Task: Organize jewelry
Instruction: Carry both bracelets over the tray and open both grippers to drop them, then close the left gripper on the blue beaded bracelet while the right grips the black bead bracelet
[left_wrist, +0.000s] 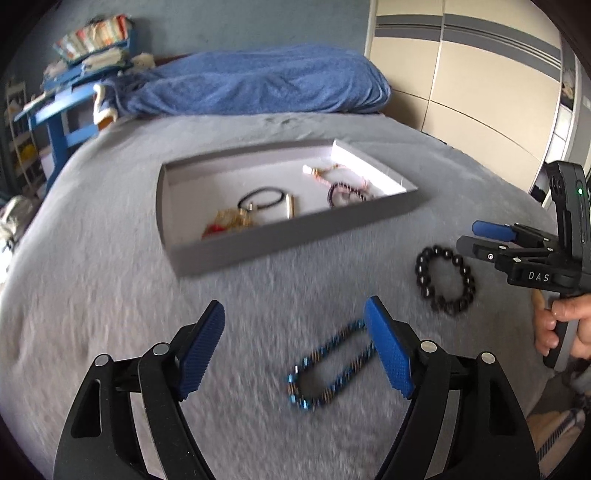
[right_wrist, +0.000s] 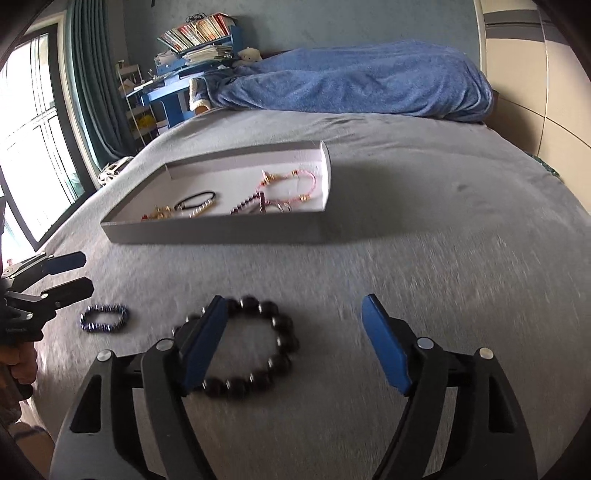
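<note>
Left hand-held gripper (left_wrist: 295, 347): jaws spread wide, holding nothing; poised low over the bed, its right pad overlapping one end of the blue bracelet in its own view.
Right hand-held gripper (right_wrist: 291, 343): jaws spread wide, holding nothing; its left pad stood in front of the black bracelet's rim.
Blue beaded bracelet (left_wrist: 328, 369): lay flat on the grey bedcover (left_wrist: 110, 295), outside the box, near the left gripper.
Black beaded bracelet (right_wrist: 258, 354): lay flat on the bedcover, outside the box, well apart from the blue one.
Grey box (right_wrist: 221, 230): shallow, open, white inside, resting on the bed beyond both bracelets.
Box contents: a black cord bracelet (left_wrist: 264, 197), a pink cord bracelet (right_wrist: 291, 184), a dark beaded piece (left_wrist: 345, 194) and gold-and-red items (left_wrist: 229, 221).
Image quality: motion blur on near objects.
Background: blue blanket (left_wrist: 258, 81) at the far end of the bed.
</note>
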